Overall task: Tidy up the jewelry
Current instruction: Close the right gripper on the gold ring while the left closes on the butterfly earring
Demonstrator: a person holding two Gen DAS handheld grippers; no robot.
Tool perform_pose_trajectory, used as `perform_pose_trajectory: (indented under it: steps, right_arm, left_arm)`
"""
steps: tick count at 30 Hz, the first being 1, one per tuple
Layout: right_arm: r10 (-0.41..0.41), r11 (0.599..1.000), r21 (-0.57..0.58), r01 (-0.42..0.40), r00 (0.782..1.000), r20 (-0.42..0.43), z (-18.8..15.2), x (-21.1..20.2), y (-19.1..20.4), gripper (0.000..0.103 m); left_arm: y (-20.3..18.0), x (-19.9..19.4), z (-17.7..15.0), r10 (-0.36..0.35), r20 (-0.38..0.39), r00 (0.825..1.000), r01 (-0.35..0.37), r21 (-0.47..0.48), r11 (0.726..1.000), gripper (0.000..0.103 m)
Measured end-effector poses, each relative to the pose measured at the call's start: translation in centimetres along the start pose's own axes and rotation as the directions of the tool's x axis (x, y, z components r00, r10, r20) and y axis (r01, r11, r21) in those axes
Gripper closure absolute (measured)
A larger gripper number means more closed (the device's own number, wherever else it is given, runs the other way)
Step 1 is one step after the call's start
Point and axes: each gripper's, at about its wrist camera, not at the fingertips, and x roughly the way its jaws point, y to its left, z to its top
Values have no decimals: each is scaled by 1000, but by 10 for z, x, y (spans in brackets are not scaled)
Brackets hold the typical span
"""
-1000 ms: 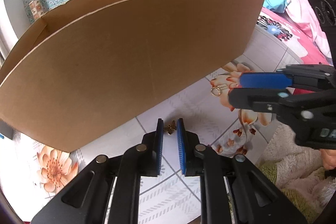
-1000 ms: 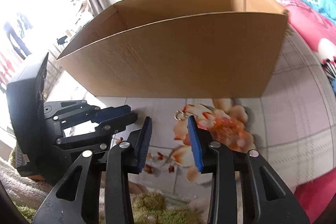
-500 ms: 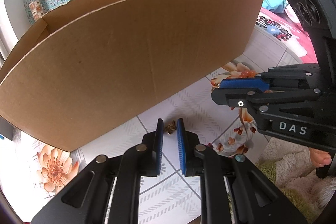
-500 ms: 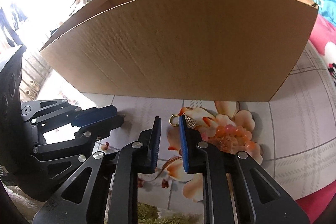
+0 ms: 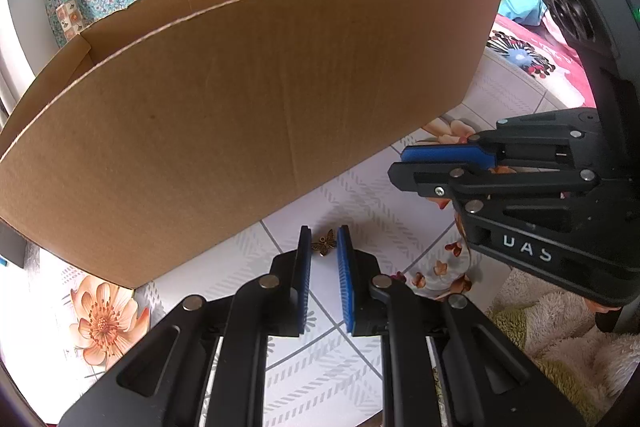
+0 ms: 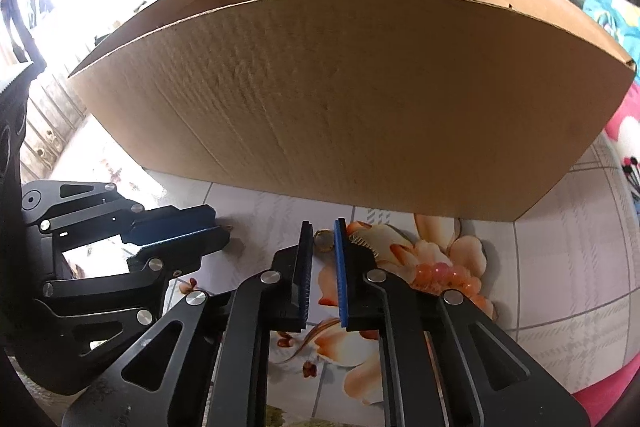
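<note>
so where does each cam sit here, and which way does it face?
Left wrist: on the left tongs, facing forward and down at the butterfly charm between its pads on the tablecloth; right tongs show at right.
Right wrist: on the right tongs, closing around a gold ring; left tongs show at left.
Shared: cardboard box, flowered tablecloth, each other's tongs.

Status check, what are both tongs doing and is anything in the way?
Left tongs pinching butterfly charm on the cloth. Right tongs closing around gold ring. Box wall close ahead, rim above both.
</note>
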Motion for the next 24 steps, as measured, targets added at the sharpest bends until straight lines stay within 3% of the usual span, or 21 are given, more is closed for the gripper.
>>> perform_pose_trajectory:
  steps: [3,4,15,24]
  right_arm:
    - [5,1000,13,-5,1000,5,-1,0,-1,96]
    - [10,1000,20,-10,1000,7,-2,-6,0,103]
    - [63,997,40,-64,998,10,-9,-17,0,103]
    - [102,990,102,-100,995,-16,-15,-22,-1,89]
  left_arm:
    - [0,0,0,0,0,1000,0,0,1000,91]
    - [1,0,0,0,0,1000,0,1,1000,91]
    - [0,-1,0,0,1,1000,0,1,1000,91]
    - [0,-1,0,1,2,1000,-1,1,1000,91]
